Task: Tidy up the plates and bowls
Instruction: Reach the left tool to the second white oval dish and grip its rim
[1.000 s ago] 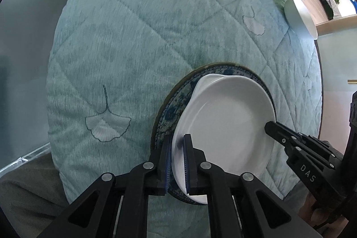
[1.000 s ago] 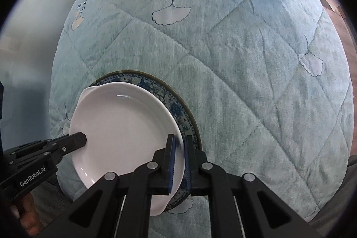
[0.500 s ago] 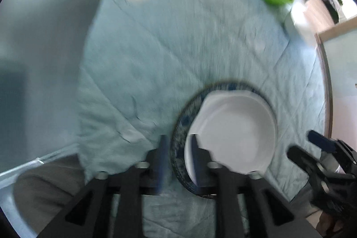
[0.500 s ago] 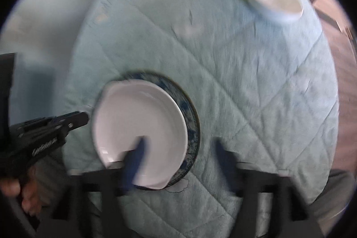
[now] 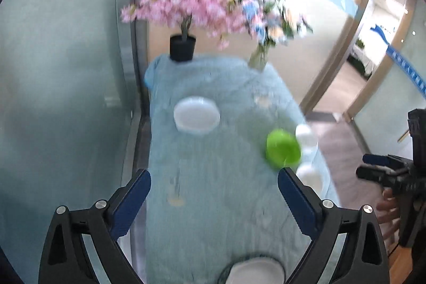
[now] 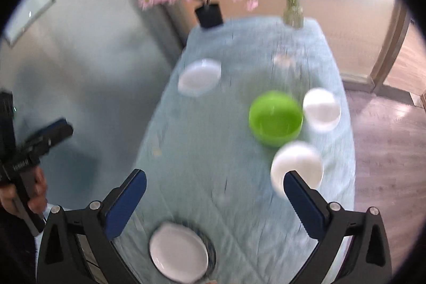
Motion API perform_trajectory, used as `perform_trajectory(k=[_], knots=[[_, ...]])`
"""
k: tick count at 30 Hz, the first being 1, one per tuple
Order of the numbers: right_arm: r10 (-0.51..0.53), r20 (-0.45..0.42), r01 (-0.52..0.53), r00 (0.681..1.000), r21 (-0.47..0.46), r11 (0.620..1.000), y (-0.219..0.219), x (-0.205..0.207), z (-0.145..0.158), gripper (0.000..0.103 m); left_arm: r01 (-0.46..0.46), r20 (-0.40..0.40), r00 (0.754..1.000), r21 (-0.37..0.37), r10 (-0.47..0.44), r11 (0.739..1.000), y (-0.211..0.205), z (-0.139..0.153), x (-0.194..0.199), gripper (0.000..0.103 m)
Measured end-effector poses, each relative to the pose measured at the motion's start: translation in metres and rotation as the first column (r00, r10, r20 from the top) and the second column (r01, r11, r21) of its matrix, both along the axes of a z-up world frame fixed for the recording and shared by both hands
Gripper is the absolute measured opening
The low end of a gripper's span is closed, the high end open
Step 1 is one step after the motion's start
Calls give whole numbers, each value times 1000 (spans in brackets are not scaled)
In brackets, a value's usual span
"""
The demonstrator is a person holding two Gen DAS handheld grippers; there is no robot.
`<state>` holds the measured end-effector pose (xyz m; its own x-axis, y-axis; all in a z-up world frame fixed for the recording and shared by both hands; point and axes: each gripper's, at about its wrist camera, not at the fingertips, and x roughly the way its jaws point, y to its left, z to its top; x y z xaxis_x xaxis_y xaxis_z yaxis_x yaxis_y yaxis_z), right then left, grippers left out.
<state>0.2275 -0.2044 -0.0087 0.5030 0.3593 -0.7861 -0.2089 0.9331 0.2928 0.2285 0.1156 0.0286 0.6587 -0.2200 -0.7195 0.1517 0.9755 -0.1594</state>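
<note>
White lettering runs along the body of the left gripper where the right wrist view catches it at the left edge, but it is too smeared to read. Both grippers hang above the table with jaws spread wide and nothing between the blue pads; the right gripper frames bare cloth.

On the pale blue quilted tablecloth, a white plate sits on a blue-patterned plate at the near edge. Farther off lie a second white plate, a green bowl, and two white bowls just beside it.

The right view shows the stacked plates whole; the left view cuts them at its bottom rim and half hides the white bowls behind the green one. Pink blossoms in a black pot and what looks like a glass vase stand at the far end.
</note>
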Motion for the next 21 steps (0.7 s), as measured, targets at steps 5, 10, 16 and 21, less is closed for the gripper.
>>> perform_trajectory(k=[5,10,16,21], knots=[[17,56,-16,998,-5,1000,-8,70,54,102,-22,-25,999,19,23,1000,22,36,81,97],[36,60,-38,998,30,999,-2,149,76,102,-12,-95,995,47,17,999,26,22,172,97],[0,3,0,1000,47,999,21,241,55,102,-19,-203,978,85,36,996,30,-36,269,97],[14,-86,-16,996,-18,1000,63,295,-17,102,-21,-271,961,99,47,995,42,-96,333,97]])
